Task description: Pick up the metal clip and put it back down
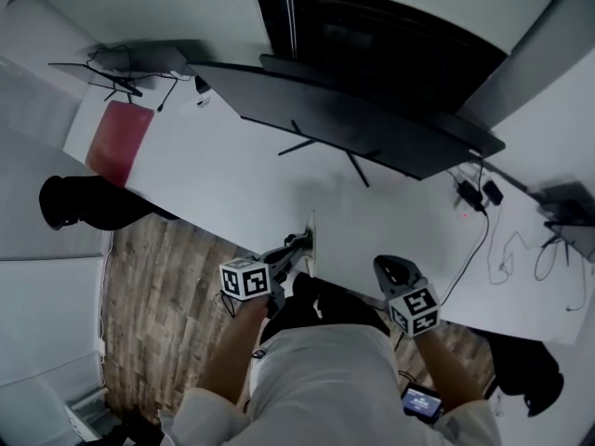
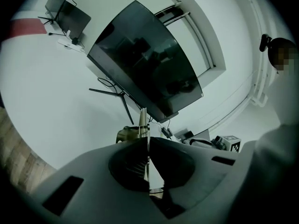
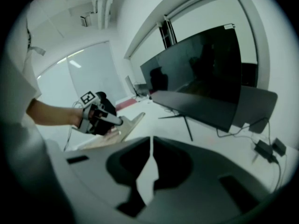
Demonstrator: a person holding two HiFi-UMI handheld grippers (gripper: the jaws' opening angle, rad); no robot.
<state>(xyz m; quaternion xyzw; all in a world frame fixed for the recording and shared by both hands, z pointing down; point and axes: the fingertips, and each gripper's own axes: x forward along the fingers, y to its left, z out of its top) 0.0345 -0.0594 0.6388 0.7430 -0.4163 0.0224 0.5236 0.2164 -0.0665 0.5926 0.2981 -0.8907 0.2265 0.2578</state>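
Note:
In the head view my left gripper (image 1: 299, 247) hangs over the near edge of the white desk (image 1: 232, 184), shut on the metal clip (image 1: 310, 230), a thin flat piece that stands up from the jaws. The left gripper view shows the clip (image 2: 144, 122) edge-on, pinched between the shut jaws of that gripper (image 2: 147, 141). From the right gripper view the clip (image 3: 127, 126) is a pale flat strip sticking out of the left gripper (image 3: 114, 121). My right gripper (image 1: 392, 269) is to its right, jaws together on nothing (image 3: 151, 141).
A large curved monitor (image 1: 372, 124) on a thin-legged stand crosses the back of the desk. A red mat (image 1: 119, 140) and a small screen (image 1: 139, 60) sit far left. Cables and power bricks (image 1: 474, 193) lie at the right. Wooden floor (image 1: 149, 286) and a black chair (image 1: 88, 203) are left of the desk.

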